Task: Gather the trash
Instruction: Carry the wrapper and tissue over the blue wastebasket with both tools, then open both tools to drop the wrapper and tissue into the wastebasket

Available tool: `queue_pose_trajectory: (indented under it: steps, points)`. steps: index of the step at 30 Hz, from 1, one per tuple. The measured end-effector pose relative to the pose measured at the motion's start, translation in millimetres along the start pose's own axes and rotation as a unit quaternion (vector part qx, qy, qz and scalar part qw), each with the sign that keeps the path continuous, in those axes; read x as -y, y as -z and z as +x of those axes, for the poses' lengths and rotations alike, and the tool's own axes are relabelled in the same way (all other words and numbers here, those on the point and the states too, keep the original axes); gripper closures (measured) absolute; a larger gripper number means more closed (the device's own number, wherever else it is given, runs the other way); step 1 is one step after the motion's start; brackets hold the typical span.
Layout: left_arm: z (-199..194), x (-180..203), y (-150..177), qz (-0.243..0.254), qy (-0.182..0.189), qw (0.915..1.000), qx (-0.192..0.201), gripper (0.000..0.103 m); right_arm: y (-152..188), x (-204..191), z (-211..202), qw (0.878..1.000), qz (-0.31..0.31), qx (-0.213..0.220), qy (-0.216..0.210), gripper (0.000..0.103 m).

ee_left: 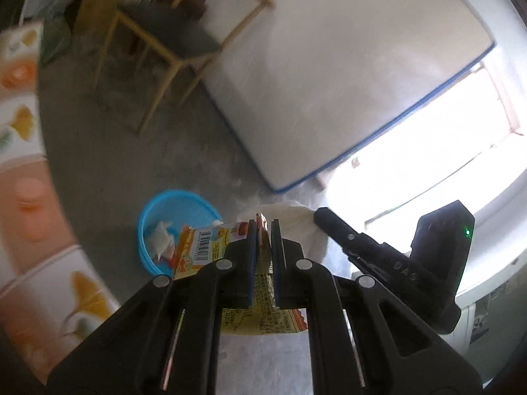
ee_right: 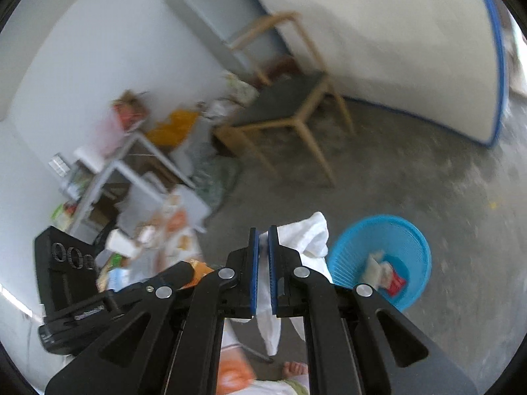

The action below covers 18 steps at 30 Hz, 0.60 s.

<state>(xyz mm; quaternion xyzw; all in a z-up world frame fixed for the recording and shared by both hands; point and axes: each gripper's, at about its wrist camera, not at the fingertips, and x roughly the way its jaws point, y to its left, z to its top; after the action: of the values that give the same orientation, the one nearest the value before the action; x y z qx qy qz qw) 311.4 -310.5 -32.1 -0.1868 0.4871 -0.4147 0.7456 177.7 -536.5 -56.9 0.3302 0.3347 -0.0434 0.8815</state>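
My left gripper [ee_left: 263, 227] is shut on a yellow and orange snack wrapper [ee_left: 210, 247] with a barcode, which sticks out to the left and hangs below the pads. Just beyond it on the floor stands a blue plastic basket [ee_left: 154, 210] with white and red scraps inside. My right gripper [ee_right: 263, 233] is shut on a crumpled white tissue [ee_right: 309, 233] that bulges to the right and droops beneath the fingers. The same blue basket [ee_right: 415, 247] sits on the floor right of that gripper. The right gripper's black body [ee_left: 395, 263] shows at the right of the left wrist view, with the white tissue [ee_left: 296, 223] beside it.
A wooden chair [ee_right: 290, 112] with a grey seat stands on the concrete floor beyond the basket. A white mattress with blue trim [ee_left: 329, 82] leans behind it. A cluttered white rack [ee_right: 115, 171] fills the left. Patterned foam mats [ee_left: 23, 197] border the floor. A bare foot [ee_right: 293, 368] shows below.
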Motion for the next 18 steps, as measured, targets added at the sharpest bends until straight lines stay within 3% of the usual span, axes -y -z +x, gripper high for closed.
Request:
queue_pose_trajectory:
  steps: [4, 11, 12, 13, 15, 18]
  points:
    - [63, -9, 0, -0.011, -0.026, 0.9986, -0.045, 0.096, 0, 46, 35, 0.999, 0.045, -0.017, 0.021, 0.097]
    - [136, -33, 7, -0.047, -0.05, 0.9939, -0.086, 0.095, 4, 117, 88, 0.992, 0.107, -0.035, 0.059, 0.094]
    - [145, -36, 8, -0.046, -0.057, 0.9934, -0.089, 0.091, 4, 126, 96, 0.99, 0.114, -0.041, 0.066, 0.093]
    - [155, -38, 9, -0.046, -0.067, 0.9924, -0.092, 0.078, 6, 137, 106, 0.988, 0.124, -0.053, 0.075, 0.087]
    - [162, -38, 12, -0.045, -0.076, 0.9918, -0.093, 0.063, 13, 155, 119, 0.984, 0.134, -0.066, 0.096, 0.078]
    - [159, -36, 15, -0.035, -0.078, 0.9928, -0.084, 0.057, 21, 164, 117, 0.983, 0.139, -0.063, 0.1, 0.078]
